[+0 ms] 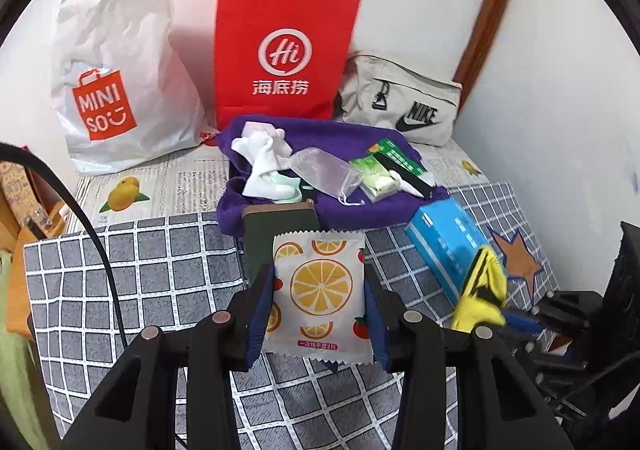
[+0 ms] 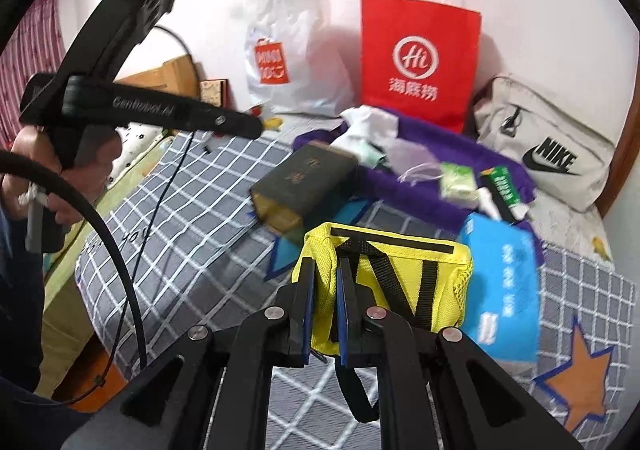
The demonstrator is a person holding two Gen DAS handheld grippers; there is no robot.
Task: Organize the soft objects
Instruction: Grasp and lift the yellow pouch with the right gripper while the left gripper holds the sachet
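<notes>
Mid-task. Left gripper (image 1: 320, 290) jaws hold a lemon-print packet (image 1: 320, 290) above the checked bed cover (image 1: 160, 270), centre of frame. Right gripper (image 2: 325, 306) jaws pinch the rim of a yellow pouch (image 2: 400, 282), lifted. Still unsorted on the purple towel (image 1: 344, 210), mid-frame: white socks (image 1: 264, 162), mesh bag (image 1: 320, 170), green packets (image 1: 376, 174). Blue tissue pack (image 1: 448, 246) lies right of it.

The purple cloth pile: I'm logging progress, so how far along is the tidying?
Early. Nothing visibly sorted. In hand: the left tongs grip an orange-print sachet; the right tongs pinch the yellow pouch. Left: white socks, mesh bag and green packets lie on the purple cloth, the blue tissue pack beside it.
</notes>
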